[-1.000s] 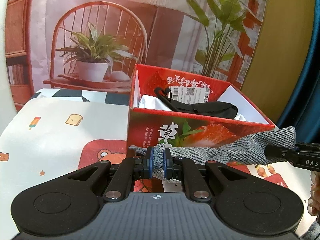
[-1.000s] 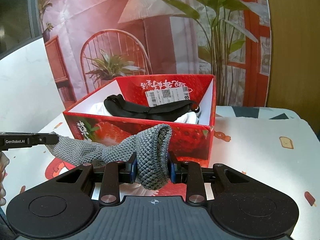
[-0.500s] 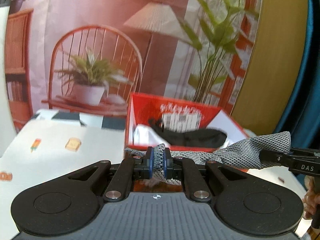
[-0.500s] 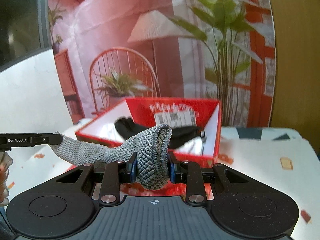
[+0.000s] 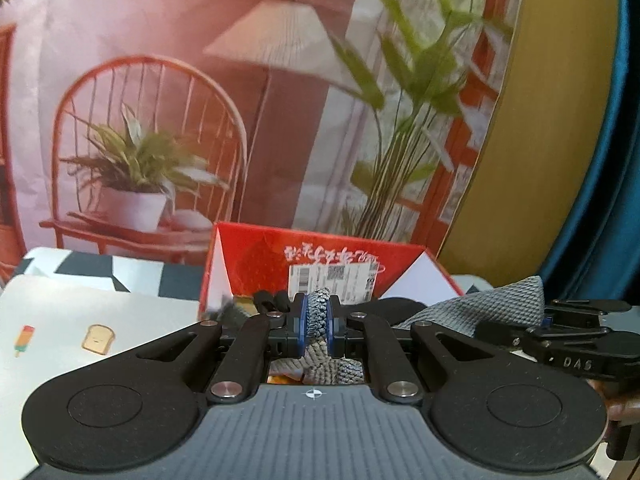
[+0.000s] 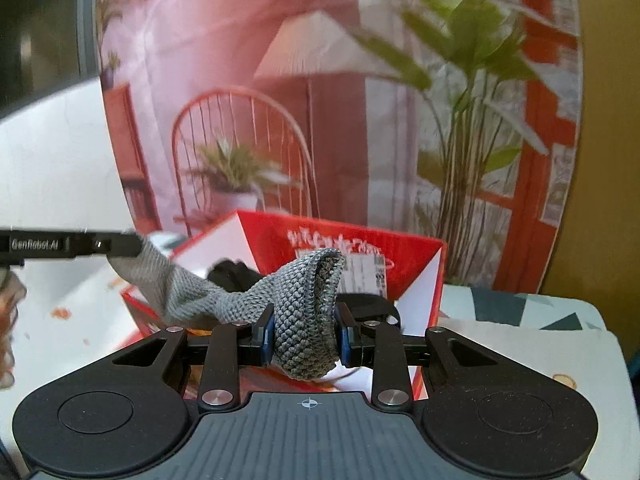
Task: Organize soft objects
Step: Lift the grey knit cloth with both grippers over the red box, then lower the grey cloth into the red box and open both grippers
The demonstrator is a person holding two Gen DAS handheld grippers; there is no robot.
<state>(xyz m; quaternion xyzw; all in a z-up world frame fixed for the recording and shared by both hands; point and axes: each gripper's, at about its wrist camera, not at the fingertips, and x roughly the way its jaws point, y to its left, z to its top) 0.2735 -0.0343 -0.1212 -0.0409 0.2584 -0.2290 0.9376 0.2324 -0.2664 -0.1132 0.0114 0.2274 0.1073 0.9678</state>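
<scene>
The grey knitted cloth (image 6: pixel 304 312) is stretched sideways between 2 grippers: the left gripper (image 5: pixel 316 330) is clamped on 1 end, the right gripper (image 6: pixel 306 334) on a bunched end. The red box (image 6: pixel 416 264) lies just ahead and below; its near wall is judged the only obstacle.

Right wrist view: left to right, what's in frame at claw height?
Left claw pinching one end of the grey knit cloth → right claw shut on the cloth's bunched end → red strawberry box behind it → patterned table mat.
</scene>
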